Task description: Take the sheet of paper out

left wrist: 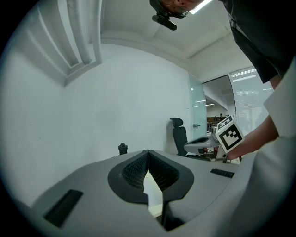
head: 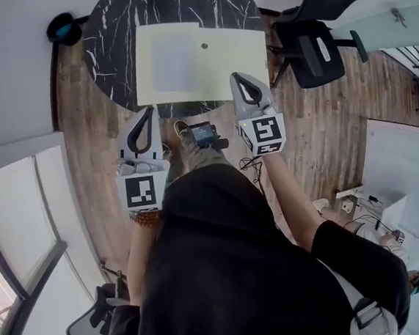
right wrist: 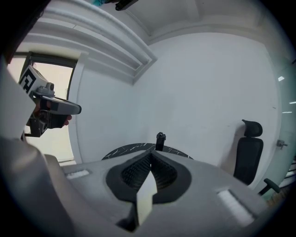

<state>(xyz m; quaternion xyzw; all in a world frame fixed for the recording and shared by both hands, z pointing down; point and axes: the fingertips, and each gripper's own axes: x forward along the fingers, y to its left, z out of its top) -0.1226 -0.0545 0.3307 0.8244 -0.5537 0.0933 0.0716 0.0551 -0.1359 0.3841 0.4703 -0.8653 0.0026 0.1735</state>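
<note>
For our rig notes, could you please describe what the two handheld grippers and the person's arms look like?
The left gripper and right gripper are light grey plastic, their jaws lined with black ribbed pads that outline a teardrop loop. Each carries a white cube with black square markers. The person wears a black short-sleeved top.

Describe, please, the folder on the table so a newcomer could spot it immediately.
Start at the round black marble-patterned table at the head view's top. Flat on it lies a pale yellow folder, the only light thing there, with a round button.
</note>
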